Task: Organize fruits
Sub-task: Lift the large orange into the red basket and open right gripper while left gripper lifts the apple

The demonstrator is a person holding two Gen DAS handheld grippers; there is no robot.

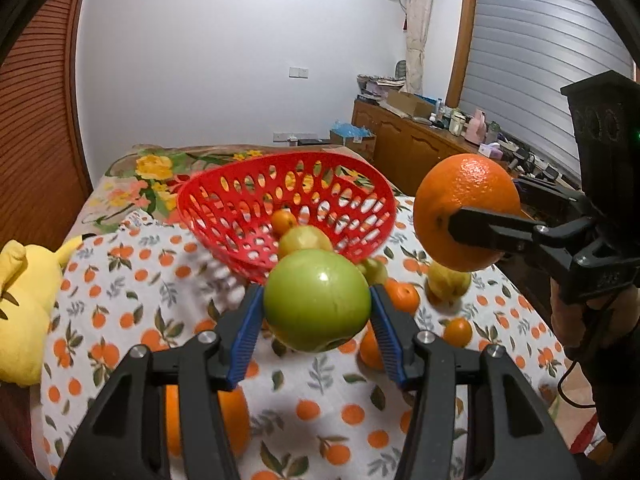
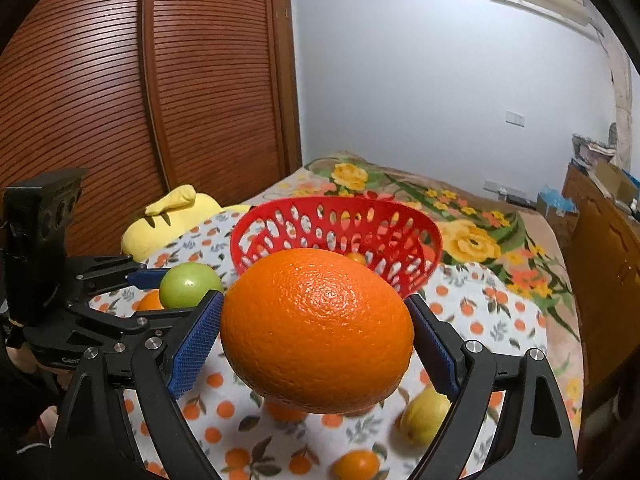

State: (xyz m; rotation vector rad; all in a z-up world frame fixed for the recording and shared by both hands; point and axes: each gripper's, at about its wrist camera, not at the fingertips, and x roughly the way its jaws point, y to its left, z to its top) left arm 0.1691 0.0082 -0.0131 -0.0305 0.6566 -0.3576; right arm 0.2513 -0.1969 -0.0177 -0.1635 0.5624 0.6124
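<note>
My left gripper (image 1: pixel 316 312) is shut on a green apple (image 1: pixel 316 300) and holds it above the cloth, just in front of the red perforated basket (image 1: pixel 224 204). My right gripper (image 2: pixel 316 332) is shut on a large orange (image 2: pixel 316 328), also held in the air before the basket (image 2: pixel 400 232). The basket holds a small orange (image 1: pixel 283 220) and a yellow-green fruit (image 1: pixel 304 240). The right gripper with its orange (image 1: pixel 466 212) shows at right in the left wrist view; the left gripper with the apple (image 2: pixel 188 284) shows at left in the right wrist view.
Loose fruit lies on the orange-print cloth (image 1: pixel 120 280): small oranges (image 1: pixel 404 296) (image 1: pixel 458 332), a yellow fruit (image 1: pixel 448 284) (image 2: pixel 424 416), a large orange (image 1: pixel 236 416) under my left gripper. A yellow plush toy (image 1: pixel 20 312) lies at left. A wooden cabinet (image 1: pixel 416 144) stands at right.
</note>
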